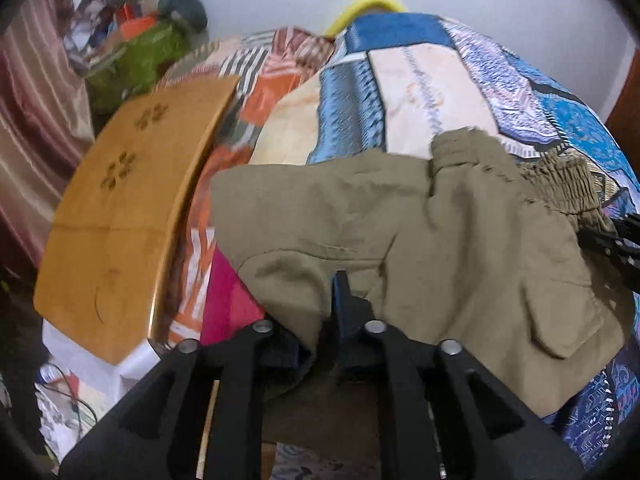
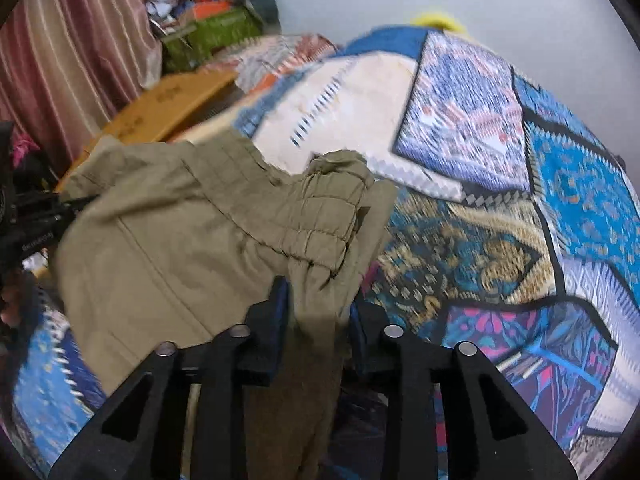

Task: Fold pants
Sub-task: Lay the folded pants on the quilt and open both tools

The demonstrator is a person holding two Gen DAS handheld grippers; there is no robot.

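Olive-khaki pants (image 1: 420, 232) lie partly lifted over a patterned blue bedspread (image 1: 440, 76). My left gripper (image 1: 320, 320) is shut on a fold of the pants' leg side. My right gripper (image 2: 316, 304) is shut on the bunched cloth beside the elastic waistband (image 2: 320, 216). The pants (image 2: 168, 240) stretch leftward in the right wrist view to the left gripper (image 2: 36, 220). The right gripper (image 1: 616, 244) shows at the right edge of the left wrist view. A cargo pocket flap (image 1: 560, 312) faces up.
A wooden board (image 1: 120, 216) lies at the bed's left side. A striped curtain (image 2: 80, 40) hangs at far left. A cluttered pile with a green bag (image 1: 136, 60) sits in the back corner. The bedspread (image 2: 520, 200) extends right.
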